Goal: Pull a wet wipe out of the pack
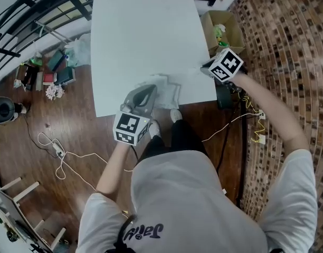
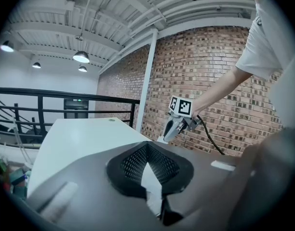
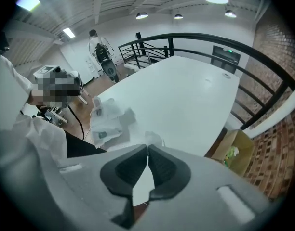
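Observation:
The wet wipe pack [image 1: 168, 93], soft and whitish, lies near the front edge of the white table [image 1: 145, 36]; the right gripper view shows the pack [image 3: 106, 124] at the left. My left gripper [image 1: 150, 90] lies over the pack's left part, its tips [image 2: 147, 145] meeting with nothing seen between them. My right gripper [image 1: 205, 70] points steeply down at the table's right edge, apart from the pack. Its jaws [image 3: 147, 147] are shut, and a small crumpled white wipe [image 3: 155, 138] sits right at their tips, apparently pinched by a corner.
An open cardboard box [image 1: 222, 30] stands on the floor beside the table's right edge. Cables [image 1: 61, 152] trail over the wooden floor at the left, with books and clutter [image 1: 45, 73] further back. A black railing [image 3: 200, 44] runs behind the table.

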The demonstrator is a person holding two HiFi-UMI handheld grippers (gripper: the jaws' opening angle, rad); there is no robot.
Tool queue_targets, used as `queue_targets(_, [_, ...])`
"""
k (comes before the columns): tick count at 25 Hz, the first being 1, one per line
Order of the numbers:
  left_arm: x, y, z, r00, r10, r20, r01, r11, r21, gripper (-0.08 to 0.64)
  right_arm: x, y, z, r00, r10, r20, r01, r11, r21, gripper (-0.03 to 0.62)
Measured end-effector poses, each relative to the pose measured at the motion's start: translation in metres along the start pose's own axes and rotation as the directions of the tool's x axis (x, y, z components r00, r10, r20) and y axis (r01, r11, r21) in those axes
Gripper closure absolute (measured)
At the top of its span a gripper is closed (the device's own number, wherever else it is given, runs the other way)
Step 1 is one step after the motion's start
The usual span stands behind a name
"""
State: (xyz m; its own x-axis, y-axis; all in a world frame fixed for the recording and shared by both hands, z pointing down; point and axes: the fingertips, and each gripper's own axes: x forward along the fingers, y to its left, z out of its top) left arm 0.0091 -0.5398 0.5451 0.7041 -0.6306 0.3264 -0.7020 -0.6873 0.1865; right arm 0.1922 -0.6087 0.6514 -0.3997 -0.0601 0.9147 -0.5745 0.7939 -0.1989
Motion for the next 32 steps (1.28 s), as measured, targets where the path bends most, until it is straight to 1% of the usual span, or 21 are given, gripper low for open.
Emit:
queue_targets(3, [0.002, -0.001, 0.0, 1.0, 0.002, -0.004, -0.002, 1.0, 0.0, 0.544, 0.017, -0.01, -0.02, 0.999, -0.036, -0.027, 0.037, 0.999, 0.028, 0.594])
queue_targets(7, [0.0, -0.002, -0.002, 1.0, -0.001, -0.014, 0.001, 1.0, 0.002, 0.545, 0.036, -0.018, -0.046, 0.997, -0.066, -0.039, 0.07, 0.992, 0.105, 0.594])
queue_targets(8, [-0.001, -0.002, -0.003, 1.0, 0.0, -0.017, 0.0, 1.0, 0.004, 0.545, 0.039, -0.019, -0.05, 0.997, -0.063, -0.038, 0.068, 0.99, 0.125, 0.581])
queue_targets(10, [-0.002, -0.001, -0.002, 1.0, 0.002, -0.019, -0.002, 1.0, 0.008, 0.545, 0.041, -0.018, -0.055, 0.999, -0.045, -0.029, 0.049, 0.986, 0.161, 0.515])
queue_targets(11, [-0.004, 0.0, -0.001, 1.0, 0.006, -0.016, -0.006, 1.0, 0.01, 0.543, 0.04, -0.017, -0.056, 0.999, -0.039, -0.021, 0.042, 0.984, 0.173, 0.5])
queue_targets(15, [-0.015, 0.009, 0.009, 1.0, 0.029, 0.003, -0.029, 0.999, 0.016, 0.544, 0.026, -0.014, -0.057, 0.999, -0.05, 0.004, 0.049, 0.983, 0.174, 0.462])
queue_targets(18, [-0.025, 0.012, 0.021, 0.999, 0.035, 0.023, -0.036, 0.999, 0.032, 0.545, 0.003, -0.015, -0.052, 0.996, -0.079, 0.034, 0.072, 0.983, 0.172, 0.46])
queue_targets(21, [-0.035, 0.012, 0.033, 0.998, 0.031, 0.048, -0.034, 0.998, 0.05, 0.543, -0.026, -0.014, -0.039, 0.99, -0.113, 0.089, 0.095, 0.979, 0.18, 0.46])
queue_targets(23, [-0.042, 0.012, 0.039, 0.997, 0.03, 0.066, -0.034, 0.998, 0.058, 0.545, -0.045, -0.007, -0.024, 0.981, -0.128, 0.147, 0.103, 0.981, 0.165, 0.46])
queue_targets(25, [-0.048, 0.012, 0.046, 0.996, 0.029, 0.084, -0.034, 0.998, 0.061, 0.545, -0.063, 0.005, -0.004, 0.966, -0.136, 0.222, 0.109, 0.986, 0.128, 0.46])
queue_targets(28, [-0.058, 0.008, 0.057, 0.993, 0.018, 0.113, -0.026, 0.997, 0.071, 0.543, -0.09, 0.029, 0.02, 0.934, -0.141, 0.327, 0.112, 0.988, 0.105, 0.46])
queue_targets(32, [-0.074, 0.005, 0.075, 0.988, 0.002, 0.154, -0.015, 0.996, 0.088, 0.545, -0.117, 0.07, 0.043, 0.894, -0.144, 0.424, 0.118, 0.989, 0.087, 0.46])
